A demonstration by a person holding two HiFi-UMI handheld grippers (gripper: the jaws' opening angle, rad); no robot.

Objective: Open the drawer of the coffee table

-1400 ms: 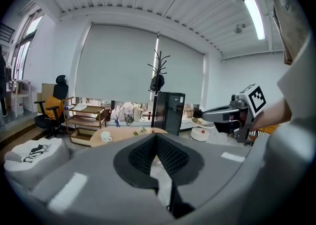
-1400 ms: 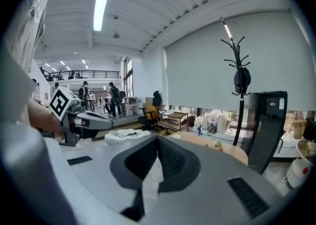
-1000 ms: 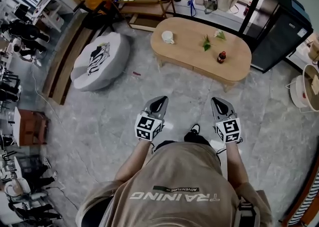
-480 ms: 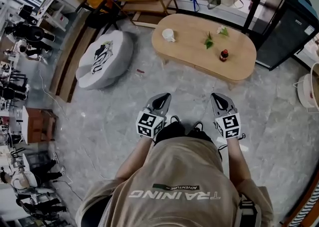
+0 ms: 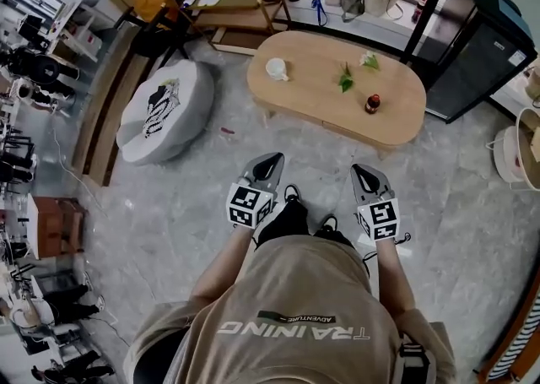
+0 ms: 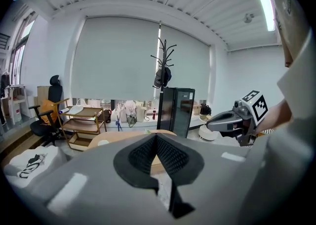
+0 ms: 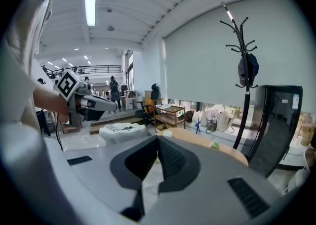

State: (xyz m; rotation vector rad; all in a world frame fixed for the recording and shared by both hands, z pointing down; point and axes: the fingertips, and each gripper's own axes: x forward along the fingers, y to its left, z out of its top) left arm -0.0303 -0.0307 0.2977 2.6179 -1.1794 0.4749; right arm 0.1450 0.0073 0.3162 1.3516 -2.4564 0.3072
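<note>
Head view: we hold L hand-held gripper [image 5: 272, 159] & R hand-held gripper [image 5: 360, 171] side by side over the floor [image 5: 181, 205], both clenched shut, nothing btwn jaws. Wooden bench [image 5: 312, 78] stands ahead, well apart from both, w/ cup [image 5: 277, 67] & bottle [image 5: 372, 104] on top.

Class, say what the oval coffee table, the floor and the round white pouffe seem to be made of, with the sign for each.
Light oval coffee table: likely wood or veneer, matt; even tan colour.
Floor: stone or stone-look tile, smooth; grey marbled veining.
Round white pouffe: probably fabric over padding; soft rounded edges, black print on top.
</note>
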